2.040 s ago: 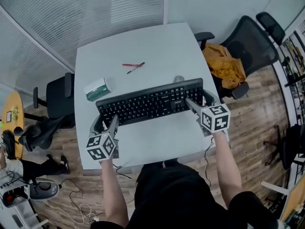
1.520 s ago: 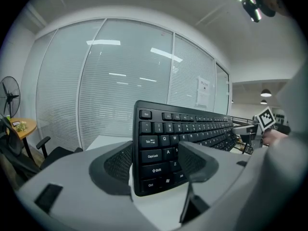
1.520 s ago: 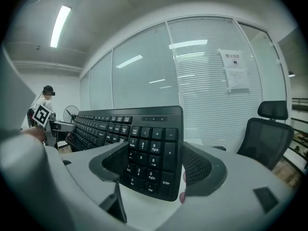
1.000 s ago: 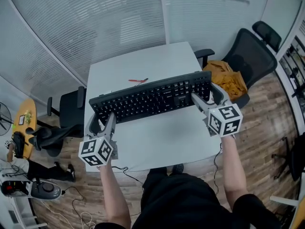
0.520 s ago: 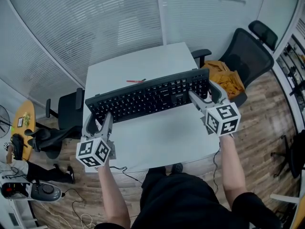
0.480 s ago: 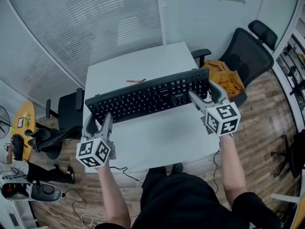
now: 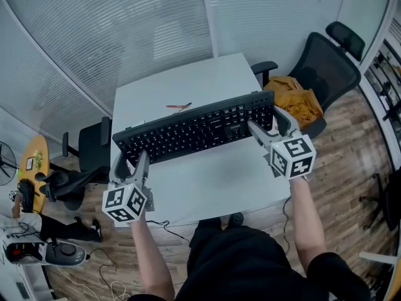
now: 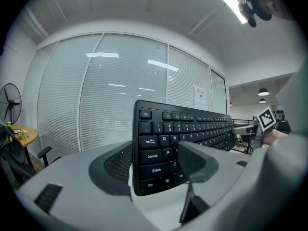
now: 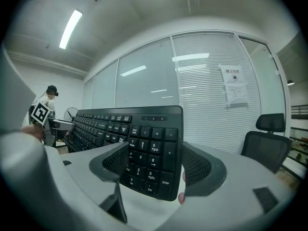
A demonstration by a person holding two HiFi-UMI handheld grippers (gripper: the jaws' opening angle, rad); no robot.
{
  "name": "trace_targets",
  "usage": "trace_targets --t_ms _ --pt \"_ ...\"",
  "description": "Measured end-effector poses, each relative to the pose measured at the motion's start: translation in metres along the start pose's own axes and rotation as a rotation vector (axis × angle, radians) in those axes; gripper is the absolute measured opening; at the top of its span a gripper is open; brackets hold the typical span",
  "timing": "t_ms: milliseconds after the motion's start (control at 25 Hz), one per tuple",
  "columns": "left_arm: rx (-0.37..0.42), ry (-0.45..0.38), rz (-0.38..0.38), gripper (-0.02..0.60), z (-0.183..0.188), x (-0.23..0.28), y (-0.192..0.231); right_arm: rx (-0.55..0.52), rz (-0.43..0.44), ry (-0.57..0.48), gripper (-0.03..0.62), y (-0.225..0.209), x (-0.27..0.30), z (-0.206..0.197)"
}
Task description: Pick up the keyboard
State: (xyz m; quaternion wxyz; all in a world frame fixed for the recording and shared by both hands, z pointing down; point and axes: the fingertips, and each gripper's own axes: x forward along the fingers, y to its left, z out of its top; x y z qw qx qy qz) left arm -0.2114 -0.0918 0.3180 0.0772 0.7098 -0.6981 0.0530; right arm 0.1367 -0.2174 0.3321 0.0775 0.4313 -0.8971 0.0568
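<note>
The black keyboard [image 7: 195, 130] hangs lifted above the white table [image 7: 207, 177], held by its two ends. My left gripper [image 7: 130, 164] is shut on its left end; in the left gripper view the keyboard [image 8: 168, 138] stands tilted with its keys facing me, clamped across its thickness by the left gripper [image 8: 154, 165]. My right gripper [image 7: 270, 125] is shut on the numpad end. In the right gripper view the keyboard [image 9: 144, 143] sits between the pads of the right gripper [image 9: 156, 166].
A red pen and a dark pen [image 7: 179, 106] lie on the table beyond the keyboard. A black office chair [image 7: 326, 61] with an orange cloth [image 7: 299, 102] stands at the right, another black chair [image 7: 81, 162] at the left. Glass walls with blinds [image 7: 125, 30] stand behind.
Two seconds ago the keyboard lay on the table; it has since risen off it in both grippers. Over the last second it has stayed nearly still.
</note>
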Motion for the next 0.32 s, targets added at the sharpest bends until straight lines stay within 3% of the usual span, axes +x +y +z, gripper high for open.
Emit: trace_targets --t_ms 320 --pt "-0.01 0.005 0.002 0.293 -0.0003 0.0001 -0.0059 -0.005 -0.002 0.018 0.354 -0.0045 -0.0029 0.0019"
